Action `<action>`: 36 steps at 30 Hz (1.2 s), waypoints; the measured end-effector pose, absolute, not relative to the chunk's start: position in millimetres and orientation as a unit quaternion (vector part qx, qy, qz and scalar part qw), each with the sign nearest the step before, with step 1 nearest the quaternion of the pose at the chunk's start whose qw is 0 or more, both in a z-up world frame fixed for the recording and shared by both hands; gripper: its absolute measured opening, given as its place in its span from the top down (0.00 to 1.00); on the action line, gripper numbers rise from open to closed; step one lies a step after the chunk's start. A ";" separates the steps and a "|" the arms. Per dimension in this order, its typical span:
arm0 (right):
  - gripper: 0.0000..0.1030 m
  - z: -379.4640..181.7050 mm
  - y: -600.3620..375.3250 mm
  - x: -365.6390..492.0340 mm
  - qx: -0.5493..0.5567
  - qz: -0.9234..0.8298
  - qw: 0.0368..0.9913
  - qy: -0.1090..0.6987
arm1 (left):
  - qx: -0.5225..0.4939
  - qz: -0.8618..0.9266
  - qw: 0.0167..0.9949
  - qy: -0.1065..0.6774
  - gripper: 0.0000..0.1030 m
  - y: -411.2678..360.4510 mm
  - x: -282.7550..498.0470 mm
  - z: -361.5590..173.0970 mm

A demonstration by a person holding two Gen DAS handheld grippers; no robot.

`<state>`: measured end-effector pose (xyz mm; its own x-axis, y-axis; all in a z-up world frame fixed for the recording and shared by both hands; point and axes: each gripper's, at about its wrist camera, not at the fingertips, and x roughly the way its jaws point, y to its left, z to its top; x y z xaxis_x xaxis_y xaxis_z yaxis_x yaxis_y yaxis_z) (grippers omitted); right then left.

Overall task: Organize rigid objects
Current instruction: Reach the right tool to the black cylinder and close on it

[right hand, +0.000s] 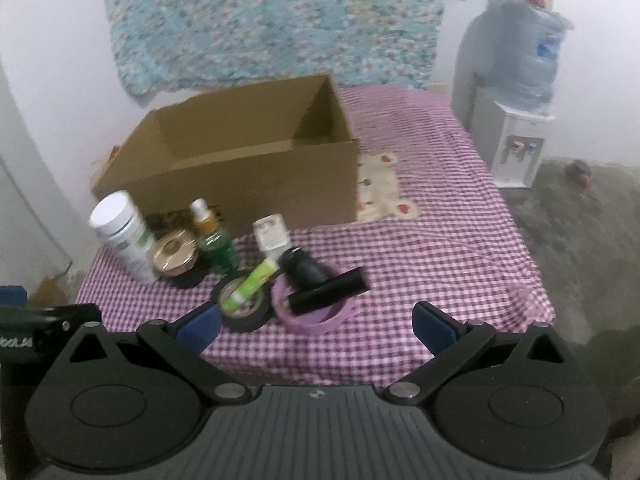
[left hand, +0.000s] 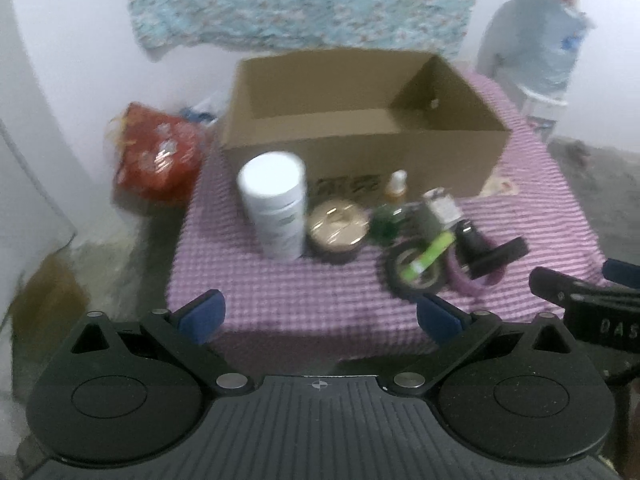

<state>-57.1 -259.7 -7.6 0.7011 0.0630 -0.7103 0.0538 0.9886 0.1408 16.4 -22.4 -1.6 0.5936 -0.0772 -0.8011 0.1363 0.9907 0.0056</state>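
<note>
An open cardboard box stands on a purple checked cloth. In front of it stand a white bottle, a gold-lidded round tin, a small amber bottle, a green bottle, a black tape roll with a green tube across it, a purple ring and a black cylinder. My left gripper and right gripper are both open and empty, short of the objects.
A red bag lies left of the box. A water dispenser stands at the right by the wall. A patterned cloth hangs behind. The right gripper's body shows at the left view's right edge.
</note>
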 end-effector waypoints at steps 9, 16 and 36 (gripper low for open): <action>0.03 -21.3 -319.1 -41.2 0.174 0.001 0.913 0.368 | 0.058 -0.169 0.898 0.402 0.01 -67.6 41.7 -10.6; 0.23 -56.5 -351.6 -13.7 0.280 0.035 0.878 0.386 | 0.107 -0.224 0.876 0.412 0.02 -110.1 61.3 -34.6; 0.72 -114.4 -365.4 20.7 0.390 0.093 0.822 0.405 | 0.200 -0.295 0.816 0.454 0.55 -172.8 80.3 -87.7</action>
